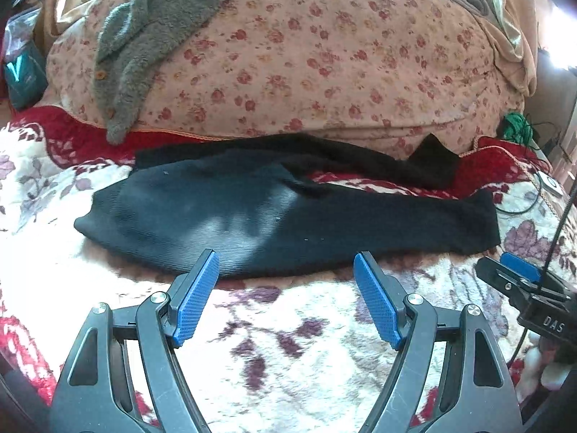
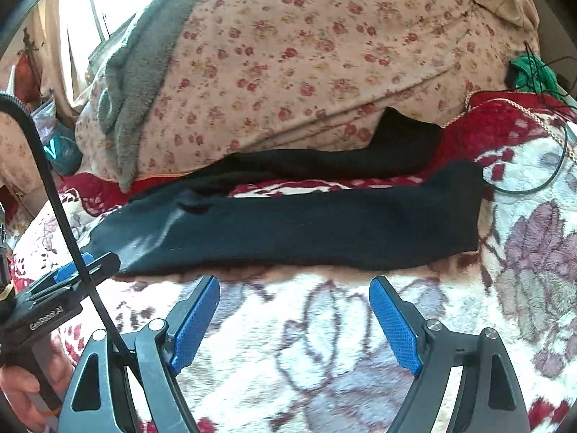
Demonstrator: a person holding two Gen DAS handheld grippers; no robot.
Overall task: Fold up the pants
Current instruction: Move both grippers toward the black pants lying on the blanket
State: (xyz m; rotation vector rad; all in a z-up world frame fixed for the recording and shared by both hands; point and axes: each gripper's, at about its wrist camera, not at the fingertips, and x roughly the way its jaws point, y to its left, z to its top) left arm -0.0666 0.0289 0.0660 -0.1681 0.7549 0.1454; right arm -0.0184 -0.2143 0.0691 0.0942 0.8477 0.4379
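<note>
Dark navy-black pants (image 1: 281, 213) lie spread across a floral fleece blanket, waist to the left, two legs running right with a gap between them. They also show in the right wrist view (image 2: 306, 231). My left gripper (image 1: 286, 263) is open and empty, its blue pads just short of the pants' near edge. My right gripper (image 2: 294, 288) is open and empty, also just in front of the near edge. Each gripper shows at the edge of the other's view: the right one (image 1: 519, 270) and the left one (image 2: 75, 267).
A big pink floral duvet (image 1: 306, 54) is heaped behind the pants with a grey fleece garment (image 1: 144, 36) on it. A green bundle with cables (image 2: 533, 72) lies far right. The white and red blanket (image 2: 324, 353) spreads in front.
</note>
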